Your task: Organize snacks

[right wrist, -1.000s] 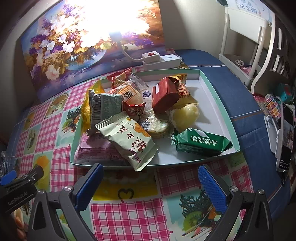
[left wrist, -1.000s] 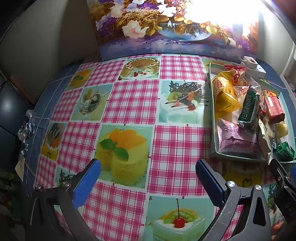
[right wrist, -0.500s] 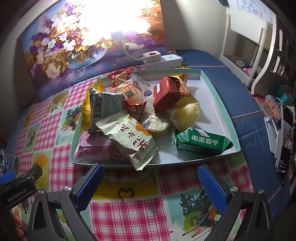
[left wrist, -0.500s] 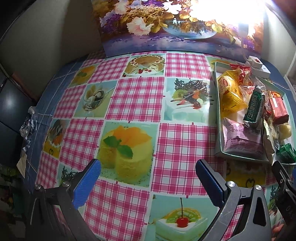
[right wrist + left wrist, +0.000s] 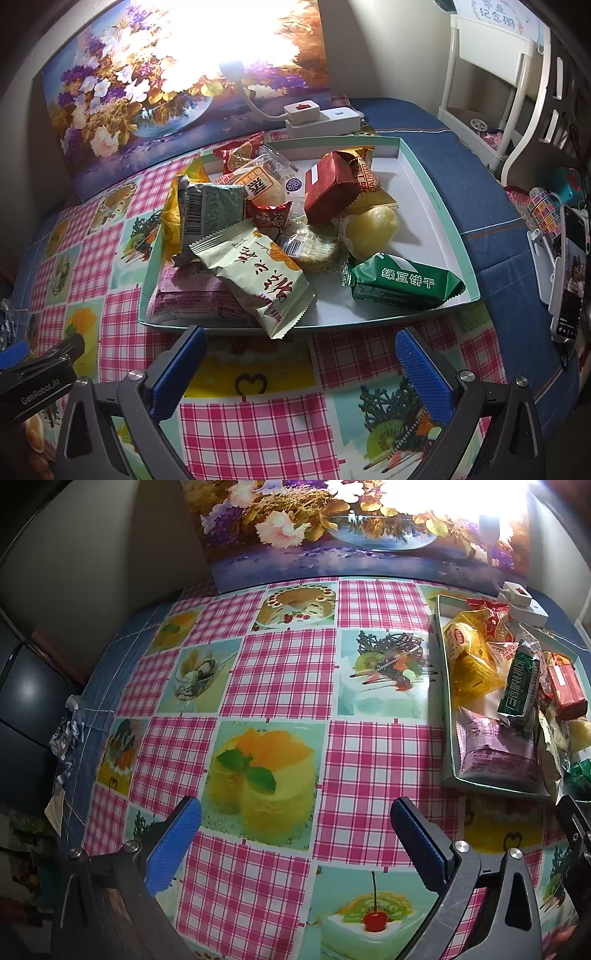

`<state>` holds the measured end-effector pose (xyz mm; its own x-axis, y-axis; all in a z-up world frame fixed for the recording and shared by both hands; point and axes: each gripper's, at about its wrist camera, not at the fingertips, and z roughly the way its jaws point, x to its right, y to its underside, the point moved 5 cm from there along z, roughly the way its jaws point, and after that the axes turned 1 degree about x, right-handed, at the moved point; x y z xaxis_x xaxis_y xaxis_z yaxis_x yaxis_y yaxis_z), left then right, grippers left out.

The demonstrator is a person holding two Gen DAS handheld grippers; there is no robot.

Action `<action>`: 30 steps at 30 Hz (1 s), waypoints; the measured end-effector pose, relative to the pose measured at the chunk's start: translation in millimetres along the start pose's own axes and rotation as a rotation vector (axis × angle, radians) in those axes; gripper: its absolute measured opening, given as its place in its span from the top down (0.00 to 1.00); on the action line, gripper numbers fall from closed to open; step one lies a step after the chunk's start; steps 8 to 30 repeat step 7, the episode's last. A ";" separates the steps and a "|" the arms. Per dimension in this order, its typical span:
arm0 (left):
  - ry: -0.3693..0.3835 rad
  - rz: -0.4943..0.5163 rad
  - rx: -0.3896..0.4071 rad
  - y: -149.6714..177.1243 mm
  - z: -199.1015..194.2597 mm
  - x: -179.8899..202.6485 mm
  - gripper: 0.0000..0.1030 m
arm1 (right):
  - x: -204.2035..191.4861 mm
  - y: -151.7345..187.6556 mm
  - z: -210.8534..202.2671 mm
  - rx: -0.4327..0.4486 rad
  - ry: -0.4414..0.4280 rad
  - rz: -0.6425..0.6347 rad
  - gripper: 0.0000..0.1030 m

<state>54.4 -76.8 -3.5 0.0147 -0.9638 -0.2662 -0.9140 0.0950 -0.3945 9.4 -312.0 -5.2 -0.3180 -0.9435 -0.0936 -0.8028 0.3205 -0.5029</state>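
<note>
From my left wrist camera the tray (image 5: 441,686) sits at the right edge, and its far side and most of its contents are cut off; I can only make out a yellow bag (image 5: 467,657), a green-and-white packet (image 5: 519,683) and a purple packet (image 5: 495,753) with any certainty. Glare from the lamp washes out the top of the flower painting (image 5: 122,96) in both views, so its upper part is unreadable.

From the right wrist camera I see the tray (image 5: 436,199) whole, resting on the checked worktop (image 5: 258,432). Snacks are heaped in its left and middle part: a cream packet with red script (image 5: 258,277) lies across the purple packet (image 5: 192,299) and pokes over the near rim; a green biscuit packet (image 5: 402,284) lies at the near right; a red box (image 5: 332,188) leans on a round yellow snack (image 5: 371,229). What lies under the heap I cannot tell. The tray's right strip shows bare white floor.

A white power strip (image 5: 325,118) lies just behind the tray.

My left tool (image 5: 295,834) hovers over bare cloth with its jaws spread wide, holding nothing. My right tool (image 5: 299,363) is likewise spread wide and empty, just short of the tray's near rim.
</note>
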 end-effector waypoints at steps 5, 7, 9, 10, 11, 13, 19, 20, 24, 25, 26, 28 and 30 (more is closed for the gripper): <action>0.002 0.004 0.022 -1.5 -3.8 0.3 0.01 | 1.2 1.5 1.3 -0.004 -0.005 0.003 0.00; 0.005 0.004 0.017 -1.5 -3.0 1.5 0.01 | 1.4 1.7 1.0 -0.002 -0.005 0.005 0.00; 0.005 0.004 0.017 -1.5 -3.0 1.5 0.01 | 1.4 1.7 1.0 -0.002 -0.005 0.005 0.00; 0.005 0.004 0.017 -1.5 -3.0 1.5 0.01 | 1.4 1.7 1.0 -0.002 -0.005 0.005 0.00; 0.005 0.004 0.017 -1.5 -3.0 1.5 0.01 | 1.4 1.7 1.0 -0.002 -0.005 0.005 0.00; 0.005 0.004 0.017 -1.5 -3.0 1.5 0.01 | 1.4 1.7 1.0 -0.002 -0.005 0.005 0.00; 0.005 0.004 0.017 -1.5 -3.0 1.5 0.01 | 1.4 1.7 1.0 -0.002 -0.005 0.005 0.00; 0.005 0.004 0.017 -1.5 -3.0 1.5 0.01 | 1.4 1.7 1.0 -0.002 -0.005 0.005 0.00; 0.005 0.004 0.017 -1.5 -3.0 1.5 0.01 | 1.4 1.7 1.0 -0.002 -0.005 0.005 0.00; 0.005 0.004 0.017 -1.5 -3.0 1.5 0.01 | 1.4 1.7 1.0 -0.002 -0.005 0.005 0.00; 0.005 0.004 0.017 -1.5 -3.0 1.5 0.01 | 1.4 1.7 1.0 -0.002 -0.005 0.005 0.00; 0.005 0.004 0.017 -1.5 -3.0 1.5 0.01 | 1.4 1.7 1.0 -0.002 -0.005 0.005 0.00; 0.005 0.004 0.017 -1.5 -3.0 1.5 0.01 | 1.4 1.7 1.0 -0.002 -0.005 0.005 0.00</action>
